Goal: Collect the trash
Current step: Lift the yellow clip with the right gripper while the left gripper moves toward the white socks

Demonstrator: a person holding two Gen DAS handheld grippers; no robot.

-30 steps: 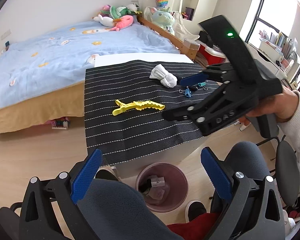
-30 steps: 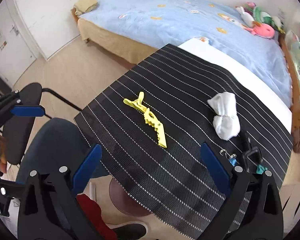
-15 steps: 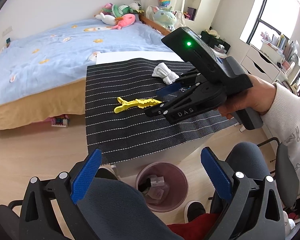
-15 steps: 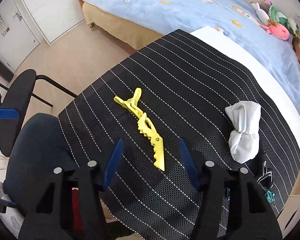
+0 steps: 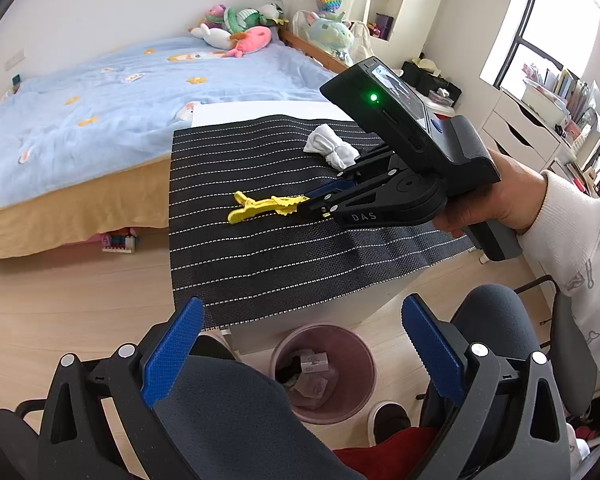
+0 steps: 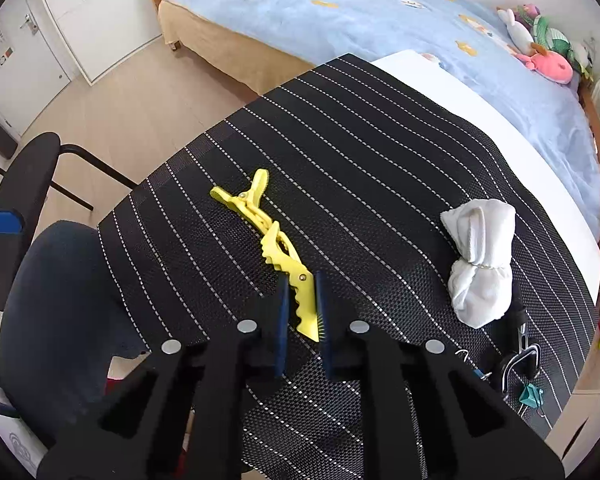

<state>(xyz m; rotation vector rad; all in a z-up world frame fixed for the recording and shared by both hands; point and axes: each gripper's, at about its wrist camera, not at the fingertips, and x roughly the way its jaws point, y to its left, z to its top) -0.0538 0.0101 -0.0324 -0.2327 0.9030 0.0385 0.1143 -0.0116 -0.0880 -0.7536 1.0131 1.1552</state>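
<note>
A yellow hair clip [image 6: 268, 236] lies on the black striped mat [image 6: 380, 152]. My right gripper [image 6: 302, 304] is shut on the clip's toothed near end, a blue pad on each side. In the left wrist view the same right gripper [image 5: 312, 202], held in a person's hand, meets the yellow clip [image 5: 268, 206] from the right. A white crumpled wad [image 6: 480, 264] sits further right on the mat. My left gripper [image 5: 300, 308] hangs open with nothing between its fingers, above a pink trash bin [image 5: 360, 360] that stands on the floor below the table and holds some scraps.
Binder clips [image 6: 530, 394] lie at the mat's right corner. A bed with a blue cover [image 5: 100, 100] runs behind the table. The person's knees [image 5: 228, 408] fill the foreground beside the bin. A black chair [image 6: 20, 200] stands to the left.
My right gripper came down to the mat and its jaws went from wide open to shut on the yellow clip's end. The left gripper stayed where it was.
</note>
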